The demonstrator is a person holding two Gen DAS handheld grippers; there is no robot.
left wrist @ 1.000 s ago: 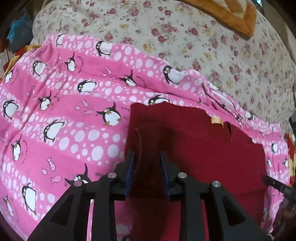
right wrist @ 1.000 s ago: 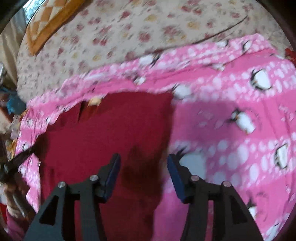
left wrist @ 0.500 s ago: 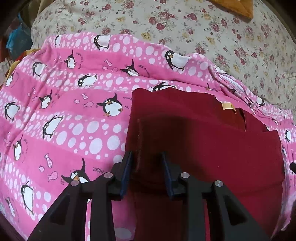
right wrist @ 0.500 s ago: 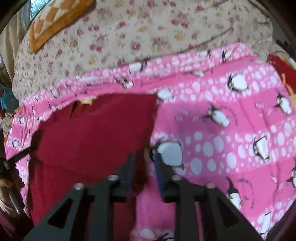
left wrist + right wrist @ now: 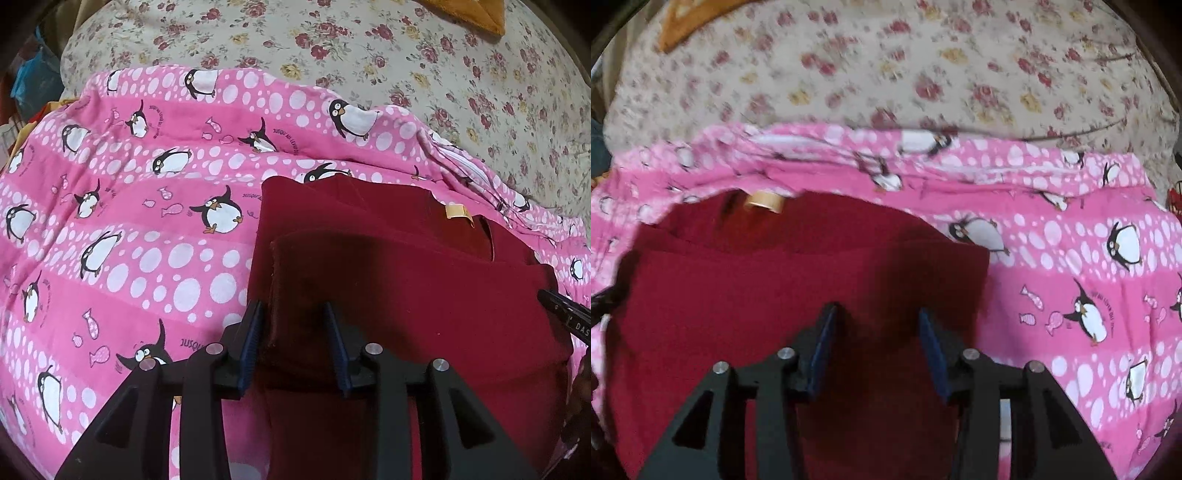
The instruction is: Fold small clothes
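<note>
A dark red garment [image 5: 424,288] lies on the pink penguin blanket [image 5: 129,240], its lower part folded up over its body, a tan neck label [image 5: 456,212] at the far edge. My left gripper [image 5: 295,332] straddles the fold's left edge; its jaws are opening, the cloth lies loose between them and the pads [image 5: 253,332] do not press it. In the right wrist view my right gripper [image 5: 877,332] hovers over the garment [image 5: 757,288] near its right edge, its jaws opening with nothing pinched. Its tip [image 5: 565,314] shows at the left view's right margin.
The penguin blanket [image 5: 1071,277] spreads wide on both sides of the garment. Beyond it lies a cream floral bedsheet [image 5: 369,55], with an orange cushion [image 5: 476,14] at the far edge. Clutter shows dimly past the bed's left side [image 5: 33,77].
The left jaws have spread a little around the folded edge. The right gripper narrowed at the garment's right edge, then moved left over the garment and widened again.
</note>
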